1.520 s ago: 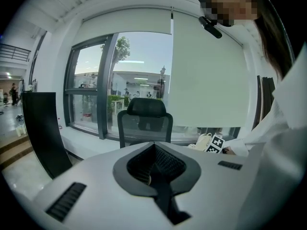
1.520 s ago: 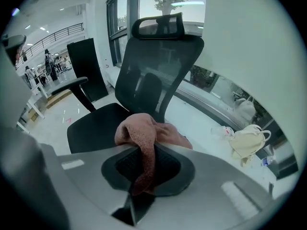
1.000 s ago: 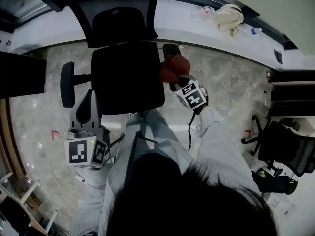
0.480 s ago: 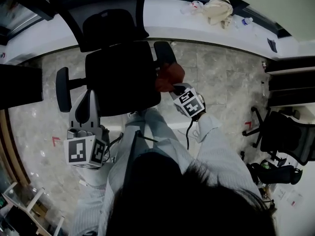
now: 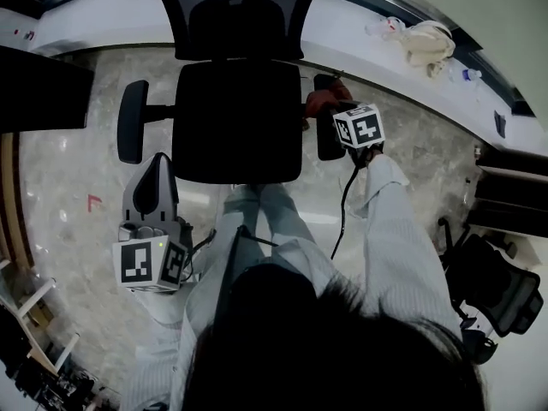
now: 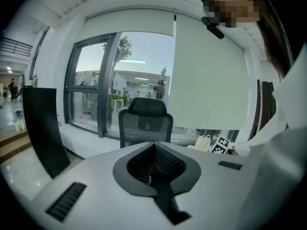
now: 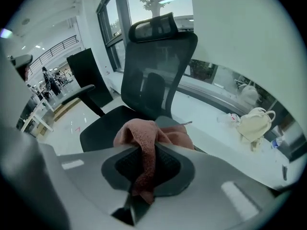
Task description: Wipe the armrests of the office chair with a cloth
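The black office chair (image 5: 240,118) stands in front of me, with its left armrest (image 5: 131,133) bare. My right gripper (image 5: 330,114) is shut on a rust-red cloth (image 5: 322,101), which lies on the back end of the right armrest (image 5: 328,146). In the right gripper view the cloth (image 7: 146,145) bunches out between the jaws of the right gripper (image 7: 144,153), with the chair's back (image 7: 158,66) behind it. My left gripper (image 5: 157,182) hangs beside the seat's front left corner, shut with nothing in it. The left gripper view shows this left gripper (image 6: 154,169) pointed at the chair (image 6: 145,121).
A white window ledge (image 5: 360,45) runs behind the chair and carries a beige bag (image 5: 428,41) and small bottles. Another black chair (image 5: 501,285) stands at the lower right. A dark panel (image 5: 43,88) is at the left. My legs (image 5: 282,221) reach toward the seat's front.
The right gripper has slid the cloth along the right armrest from its front part to its back end. The left gripper has stayed put.
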A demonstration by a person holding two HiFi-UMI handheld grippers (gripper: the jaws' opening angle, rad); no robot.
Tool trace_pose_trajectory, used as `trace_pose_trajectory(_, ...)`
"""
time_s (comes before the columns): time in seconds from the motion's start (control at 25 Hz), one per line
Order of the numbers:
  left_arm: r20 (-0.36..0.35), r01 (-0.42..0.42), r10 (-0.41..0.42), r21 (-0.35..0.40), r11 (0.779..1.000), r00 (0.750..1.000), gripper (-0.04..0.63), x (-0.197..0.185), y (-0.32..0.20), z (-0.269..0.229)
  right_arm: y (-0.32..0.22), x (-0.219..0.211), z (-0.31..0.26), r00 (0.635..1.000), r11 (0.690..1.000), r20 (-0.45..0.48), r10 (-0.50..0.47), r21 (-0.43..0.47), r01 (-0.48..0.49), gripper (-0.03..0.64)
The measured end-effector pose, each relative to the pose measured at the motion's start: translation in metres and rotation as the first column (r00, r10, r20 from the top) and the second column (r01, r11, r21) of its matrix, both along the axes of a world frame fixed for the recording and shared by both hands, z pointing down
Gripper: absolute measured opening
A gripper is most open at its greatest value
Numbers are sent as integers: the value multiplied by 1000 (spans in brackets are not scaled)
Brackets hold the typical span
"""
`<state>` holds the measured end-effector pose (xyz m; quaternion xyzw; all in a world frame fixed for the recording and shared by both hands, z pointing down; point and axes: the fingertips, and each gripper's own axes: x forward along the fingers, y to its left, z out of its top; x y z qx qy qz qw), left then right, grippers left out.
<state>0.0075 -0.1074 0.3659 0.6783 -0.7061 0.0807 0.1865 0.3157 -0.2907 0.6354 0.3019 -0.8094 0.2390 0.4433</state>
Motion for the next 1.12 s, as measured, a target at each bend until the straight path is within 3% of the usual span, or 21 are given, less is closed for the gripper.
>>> trace_pose_trajectory(0.2,0,90,-90,-34,995,996,3,-29,11,4,-46,-27,8,999,1000,-48,17,-1,-17,41)
trace_pose_trajectory(0.48,-9,76,-76,-18,997,997,3,-31,8,4,-35,-45,8,998,999,-56,-30,-27,28,40)
trace_pose_trajectory(0.76,-23,-42,43,47,998,999,3,-3,-11,-9,58,-39,-7,993,993,-7,-114,-34,114,40)
trace_pose_trajectory(1.12,-23,-178,181,98,979,983,3,50,-36,-26,135,-3,-25,996,997,51,-69,-17,70,40)
